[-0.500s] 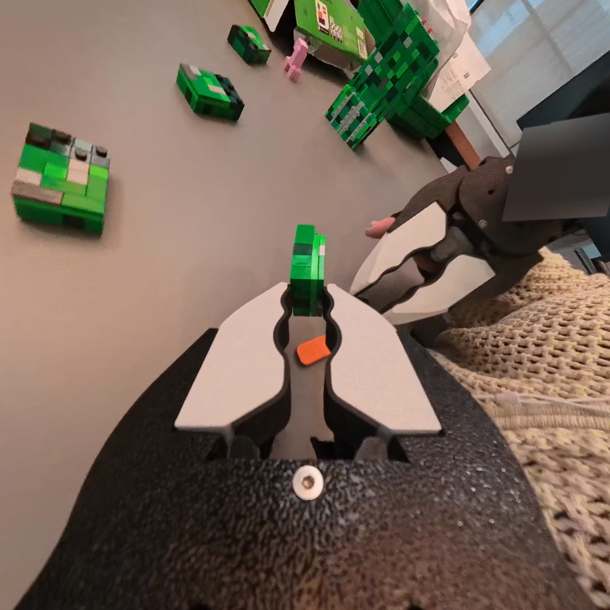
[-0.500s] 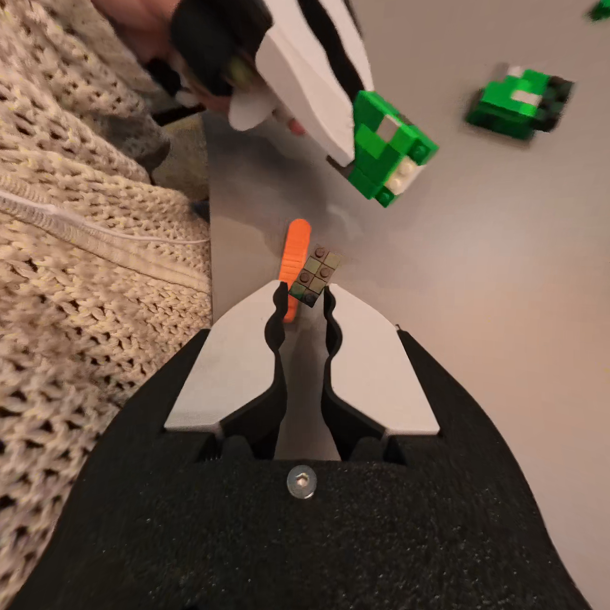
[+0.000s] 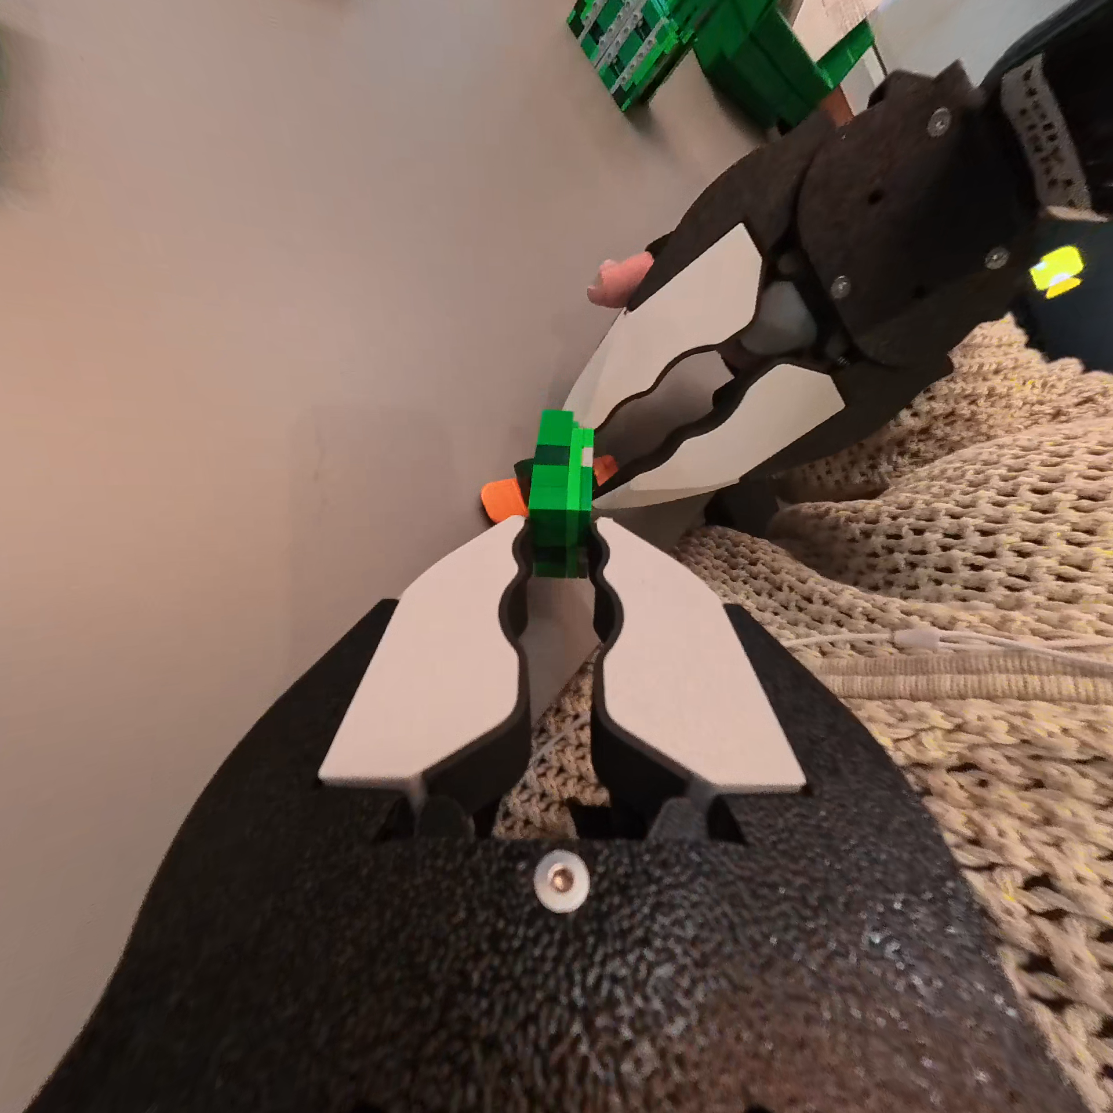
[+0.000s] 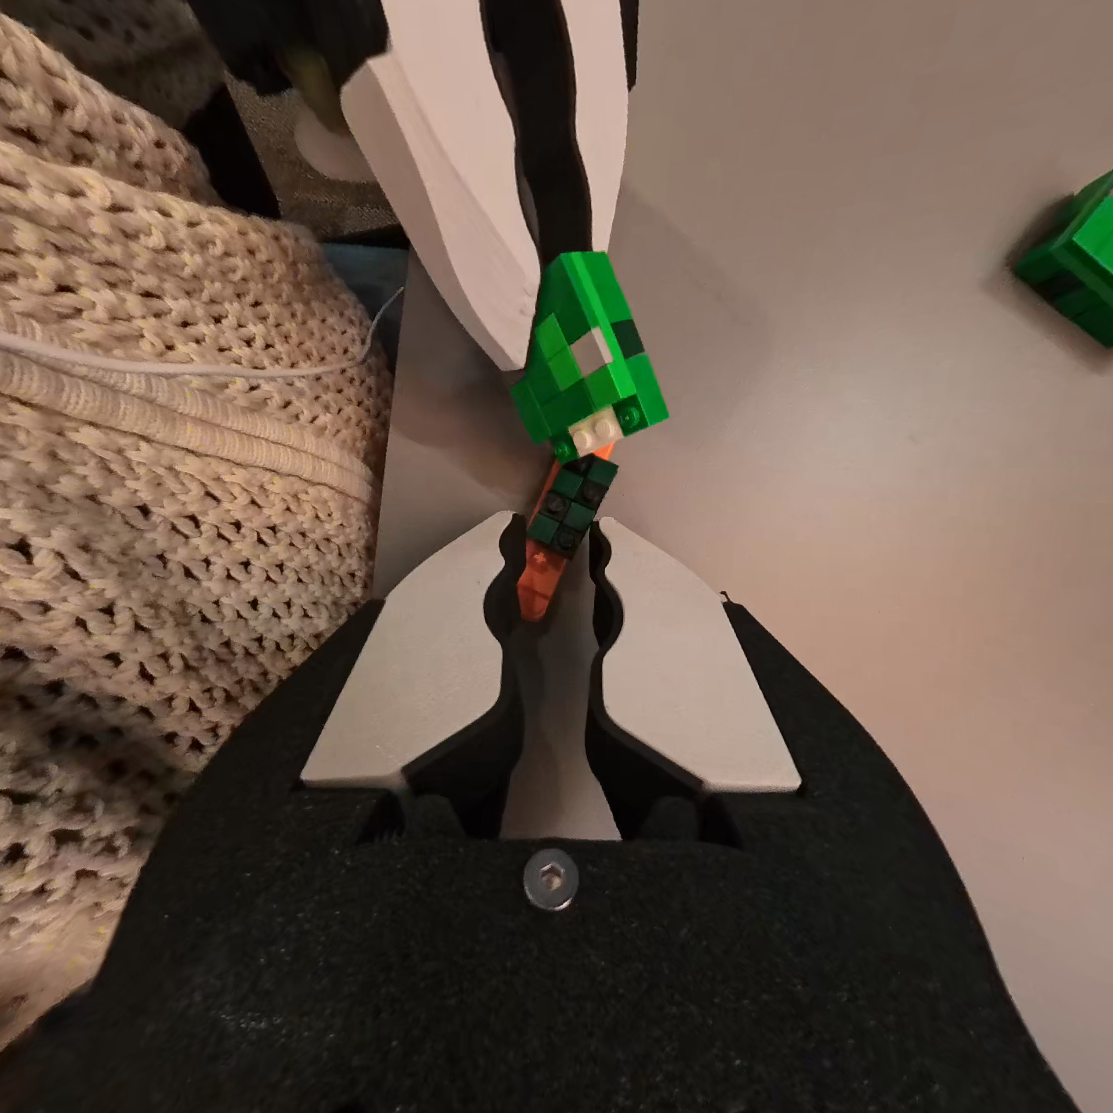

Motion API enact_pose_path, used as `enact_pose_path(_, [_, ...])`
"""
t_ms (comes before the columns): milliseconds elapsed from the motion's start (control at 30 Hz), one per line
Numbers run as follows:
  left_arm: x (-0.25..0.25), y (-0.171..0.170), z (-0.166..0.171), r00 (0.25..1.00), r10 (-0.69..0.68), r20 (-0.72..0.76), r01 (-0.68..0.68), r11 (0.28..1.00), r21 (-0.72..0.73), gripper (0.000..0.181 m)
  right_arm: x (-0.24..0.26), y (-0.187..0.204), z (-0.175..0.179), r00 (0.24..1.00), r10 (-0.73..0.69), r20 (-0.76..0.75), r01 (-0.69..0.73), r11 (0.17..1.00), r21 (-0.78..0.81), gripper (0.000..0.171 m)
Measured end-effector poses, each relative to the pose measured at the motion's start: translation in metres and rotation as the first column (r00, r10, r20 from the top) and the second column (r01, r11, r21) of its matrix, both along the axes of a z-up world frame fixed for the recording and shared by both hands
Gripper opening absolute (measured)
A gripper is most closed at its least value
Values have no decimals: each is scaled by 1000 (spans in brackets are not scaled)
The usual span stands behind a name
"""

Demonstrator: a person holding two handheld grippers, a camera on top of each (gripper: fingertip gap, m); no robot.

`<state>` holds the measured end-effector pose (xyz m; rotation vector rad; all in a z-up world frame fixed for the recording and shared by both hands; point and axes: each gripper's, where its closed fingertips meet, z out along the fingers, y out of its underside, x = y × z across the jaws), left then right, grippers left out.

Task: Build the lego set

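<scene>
Warm, dim indoor light; soft shadows, wide-angle bending at edges, motion blur toward the corners.

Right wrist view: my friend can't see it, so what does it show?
The right gripper holds a small dark green brick plate, with an orange tool under it. Just beyond, the left gripper brings a bright green brick block down toward the plate. A knitted beige sweater fills the left side, above a grey table.
</scene>
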<state>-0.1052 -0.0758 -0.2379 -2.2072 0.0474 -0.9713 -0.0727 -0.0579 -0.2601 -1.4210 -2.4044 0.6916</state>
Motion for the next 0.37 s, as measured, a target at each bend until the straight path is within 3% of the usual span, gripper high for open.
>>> enact_pose_path(233, [-3, 2, -5, 1000, 25, -18, -25, 1000, -5, 16, 0, 3, 8, 999, -46, -7, 45, 992, -120, 24])
enact_pose_path(367, [-2, 4, -7, 1000, 19, -25, -19, 1000, -9, 16, -1, 8, 9, 981, -165, 104, 193, 904, -383, 27])
